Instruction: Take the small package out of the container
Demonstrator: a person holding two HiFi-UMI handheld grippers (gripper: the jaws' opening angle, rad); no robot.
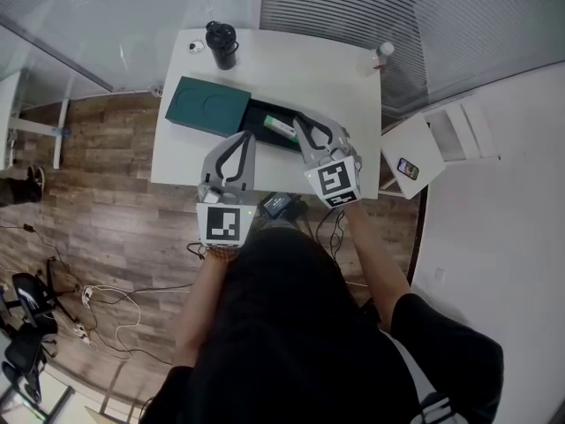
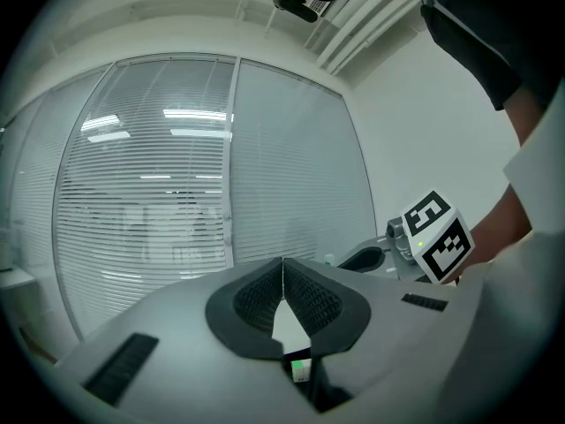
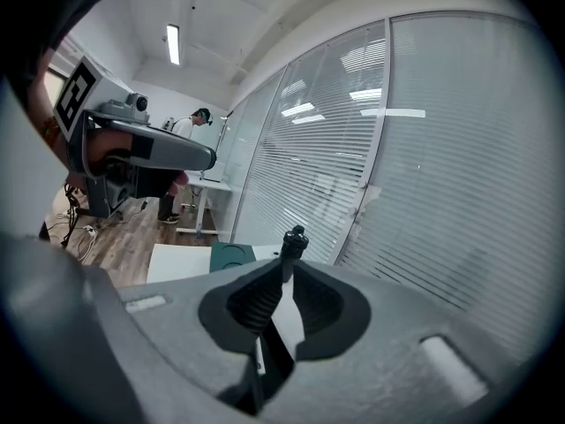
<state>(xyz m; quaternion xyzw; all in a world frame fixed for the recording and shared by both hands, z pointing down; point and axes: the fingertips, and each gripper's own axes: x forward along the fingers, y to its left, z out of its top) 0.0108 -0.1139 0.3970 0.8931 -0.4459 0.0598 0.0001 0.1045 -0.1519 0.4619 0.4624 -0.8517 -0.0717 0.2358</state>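
A dark green container [image 1: 265, 117] lies open on the white table [image 1: 309, 69], its lid [image 1: 207, 106] set beside it on the left. A small pale package [image 1: 280, 127] rests inside. My right gripper [image 1: 303, 124] hovers at the container's near right, over the package, jaws a narrow gap apart with nothing between them. In the right gripper view, the right gripper [image 3: 287, 268] points over the table toward the lid [image 3: 231, 256]. My left gripper [image 1: 238, 138] hangs by the lid's near edge. In its own view, the left gripper [image 2: 282, 261] has its tips touching, empty.
A black bottle [image 1: 222, 44] stands at the table's far edge, a small white bottle [image 1: 382, 53] at the far right corner. A phone [image 1: 408, 168] lies on a low white surface to the right. Cables and a dark device [image 1: 281, 205] sit at the near edge. Glass walls with blinds ring the far side.
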